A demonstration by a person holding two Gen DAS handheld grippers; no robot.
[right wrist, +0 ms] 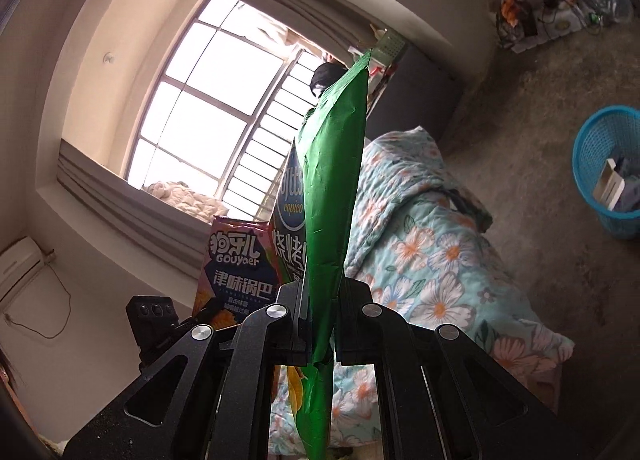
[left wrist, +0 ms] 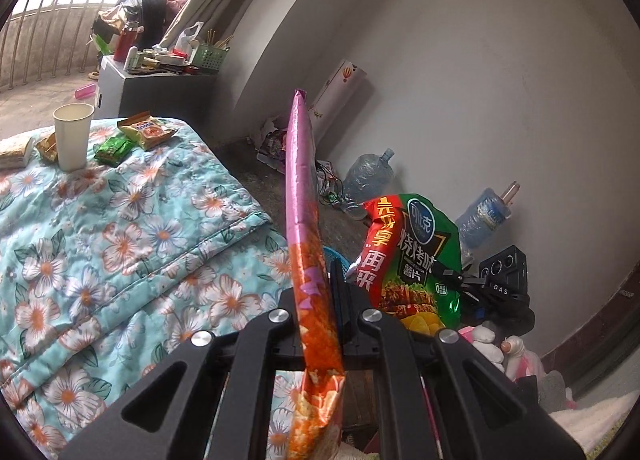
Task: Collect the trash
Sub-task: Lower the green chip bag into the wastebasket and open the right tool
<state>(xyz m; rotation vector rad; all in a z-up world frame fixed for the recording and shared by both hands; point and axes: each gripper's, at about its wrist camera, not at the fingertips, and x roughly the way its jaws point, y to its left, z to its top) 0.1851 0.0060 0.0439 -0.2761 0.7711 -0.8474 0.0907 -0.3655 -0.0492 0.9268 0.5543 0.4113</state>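
Readable stuff: "GOUyaer" plus 津味锅巴 on the pink snack bag (right wrist: 236, 260). "copico" and 烧烤味 薯片 on the green chip bag (left wrist: 416, 256). "DAS" on the black camera box (left wrist: 502, 280).

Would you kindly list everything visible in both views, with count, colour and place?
Pink-orange snack bag: one, pinched in left tool.
Green chip bag: one, pinched in right tool.
Paper cup: one, white, upright on quilt.
Small snack packets: several, green and orange, beside cup.
Floral quilt: one, turquoise, on bed.
Waste basket: one, blue, on floor.
Water bottles: two, clear, by wall.
Window: one, barred.
Left tool: black, shut.
Right tool: black, shut.
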